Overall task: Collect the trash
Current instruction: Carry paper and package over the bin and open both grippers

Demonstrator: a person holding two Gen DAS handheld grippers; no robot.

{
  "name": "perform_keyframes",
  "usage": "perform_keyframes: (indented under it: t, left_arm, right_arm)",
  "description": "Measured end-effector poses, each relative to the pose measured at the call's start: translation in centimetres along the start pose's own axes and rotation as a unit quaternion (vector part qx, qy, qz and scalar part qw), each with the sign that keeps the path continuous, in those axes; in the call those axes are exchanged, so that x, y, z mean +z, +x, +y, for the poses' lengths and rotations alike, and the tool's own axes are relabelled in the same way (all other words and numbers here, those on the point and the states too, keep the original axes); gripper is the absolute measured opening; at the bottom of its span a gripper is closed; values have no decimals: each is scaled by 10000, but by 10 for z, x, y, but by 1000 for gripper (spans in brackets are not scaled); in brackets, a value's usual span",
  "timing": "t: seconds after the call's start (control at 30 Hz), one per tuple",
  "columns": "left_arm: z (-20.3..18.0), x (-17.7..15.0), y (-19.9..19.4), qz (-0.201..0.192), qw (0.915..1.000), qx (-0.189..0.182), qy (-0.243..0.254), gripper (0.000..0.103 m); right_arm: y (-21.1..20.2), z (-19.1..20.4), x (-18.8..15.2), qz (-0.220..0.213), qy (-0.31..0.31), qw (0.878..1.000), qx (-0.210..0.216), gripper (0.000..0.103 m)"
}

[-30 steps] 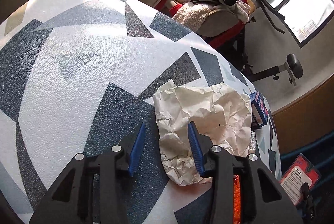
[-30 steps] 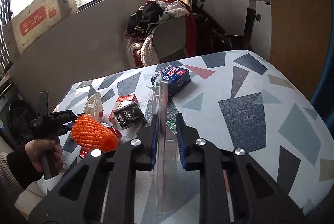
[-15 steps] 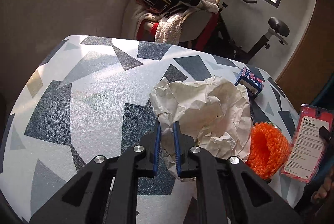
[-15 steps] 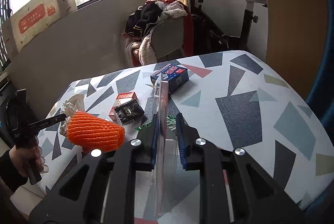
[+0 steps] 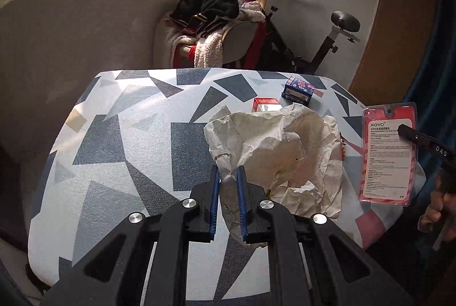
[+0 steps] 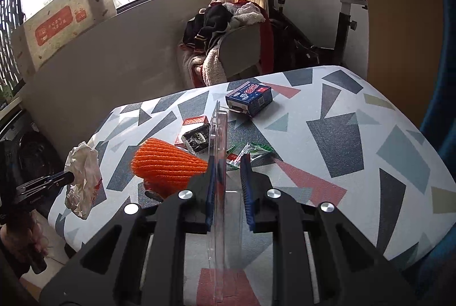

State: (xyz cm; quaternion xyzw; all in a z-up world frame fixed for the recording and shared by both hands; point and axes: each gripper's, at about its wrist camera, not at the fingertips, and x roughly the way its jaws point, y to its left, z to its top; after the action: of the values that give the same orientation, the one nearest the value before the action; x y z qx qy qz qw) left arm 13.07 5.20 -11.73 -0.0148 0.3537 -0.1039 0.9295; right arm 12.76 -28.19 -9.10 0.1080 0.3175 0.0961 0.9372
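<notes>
Crumpled paper wrapper [image 5: 273,152] pinched at edge in left gripper [image 5: 228,186], fingers clamped, hanging above bench [image 5: 119,152] for carrying off. Right gripper [image 6: 228,175] fingers clamped on clear blister pack [image 6: 219,192], held upright. Orange mesh sleeve [image 6: 168,166], boxes remain on bench.

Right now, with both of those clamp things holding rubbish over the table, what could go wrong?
The left gripper pinches only a corner of the crumpled paper, so the sheet may tear or slip free. The right gripper holds the clear plastic package by its thin edge; it could twist out. The hanging paper might also brush the orange foam net or the small boxes off the table.
</notes>
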Motion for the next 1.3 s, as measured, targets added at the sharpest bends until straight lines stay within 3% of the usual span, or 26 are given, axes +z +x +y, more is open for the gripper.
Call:
perform_keyframes:
  t: [0.13, 0.3, 0.57, 1.0, 1.07, 1.13, 1.2, 1.3]
  left_arm:
    - [-23, -25, -23, -6, 9993, -205, 326, 12]
    - [-41, -60, -48, -9, 9986, -363, 389, 12]
    - [-74, -109, -68, 336, 9955, -497, 728, 12]
    - [-97, -146, -72, 772, 9916, -517, 901, 15]
    - [-97, -146, -72, 794, 9921, -512, 820, 25]
    - [-94, -143, -74, 744, 9936, -498, 682, 59]
    - [-90, -138, -78, 624, 9954, -469, 546, 66]
    - [-80, -129, -85, 446, 9981, -372, 206, 84]
  right_arm:
    - [-14, 6, -9, -2, 45, 10000, 87, 20]
    - [-33, 15, -21, -27, 45, 9998, 189, 20]
    - [-59, 25, -39, -62, 20, 9994, 341, 20]
    - [-75, 25, -63, 53, 130, 9989, 439, 20]
    - [-75, 25, -66, 79, 133, 9988, 455, 20]
    - [-76, 26, -69, 107, 130, 9987, 472, 20]
    - [-76, 27, -72, 140, 127, 9986, 499, 20]
    - [-76, 30, -78, 222, 107, 9981, 566, 20]
